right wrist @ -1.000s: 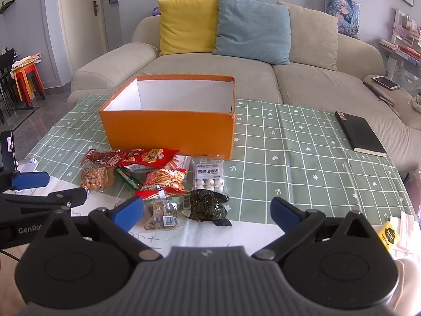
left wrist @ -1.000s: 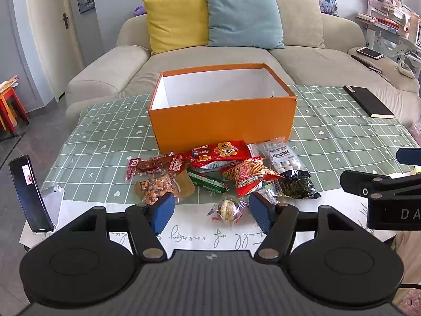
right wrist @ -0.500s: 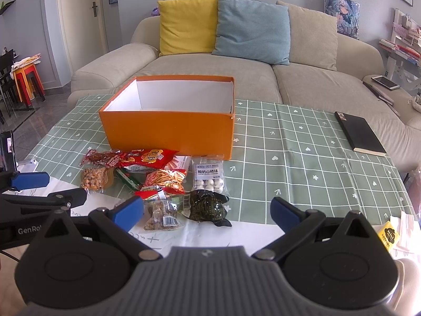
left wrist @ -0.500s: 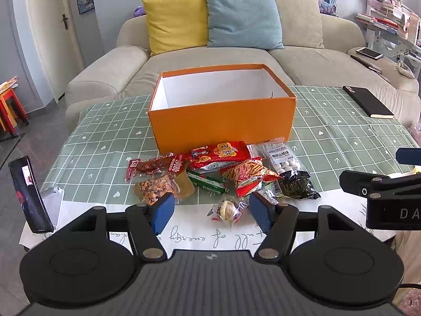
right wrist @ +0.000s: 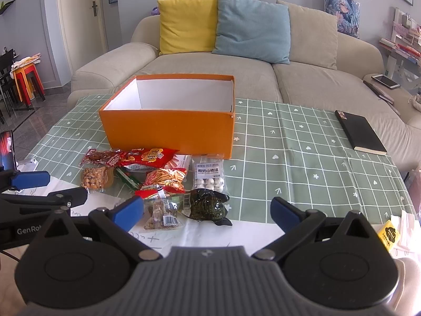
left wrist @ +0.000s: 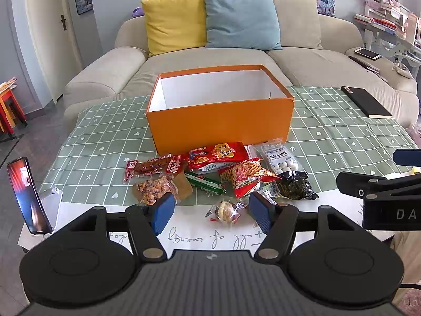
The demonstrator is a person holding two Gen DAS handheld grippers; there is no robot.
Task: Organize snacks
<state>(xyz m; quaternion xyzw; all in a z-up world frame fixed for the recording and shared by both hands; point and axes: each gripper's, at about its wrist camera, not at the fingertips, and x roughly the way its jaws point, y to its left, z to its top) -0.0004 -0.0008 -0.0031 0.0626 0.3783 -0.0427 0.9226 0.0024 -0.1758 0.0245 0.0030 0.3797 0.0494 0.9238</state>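
Note:
An open orange box [left wrist: 221, 123] [right wrist: 171, 129] stands on the green checked tablecloth, its white inside bare as far as I see. Several snack packets lie in a pile in front of it: a red chip bag [left wrist: 221, 155], a striped red bag [left wrist: 244, 176] [right wrist: 165, 179], a white-ball packet [left wrist: 279, 156] [right wrist: 209, 175], a dark green packet [left wrist: 296, 185] [right wrist: 208, 205], a nut packet [left wrist: 154, 191] [right wrist: 93, 177]. My left gripper [left wrist: 211, 212] is open and empty, just short of a small clear-wrapped snack [left wrist: 226, 210]. My right gripper [right wrist: 208, 212] is open and empty, short of the dark green packet.
A black notebook [left wrist: 365, 102] [right wrist: 361, 134] lies at the table's right. A phone on a stand [left wrist: 27, 194] is at the left edge. A yellow packet [right wrist: 388, 233] lies at the right front. A sofa with cushions [left wrist: 210, 21] is behind the table.

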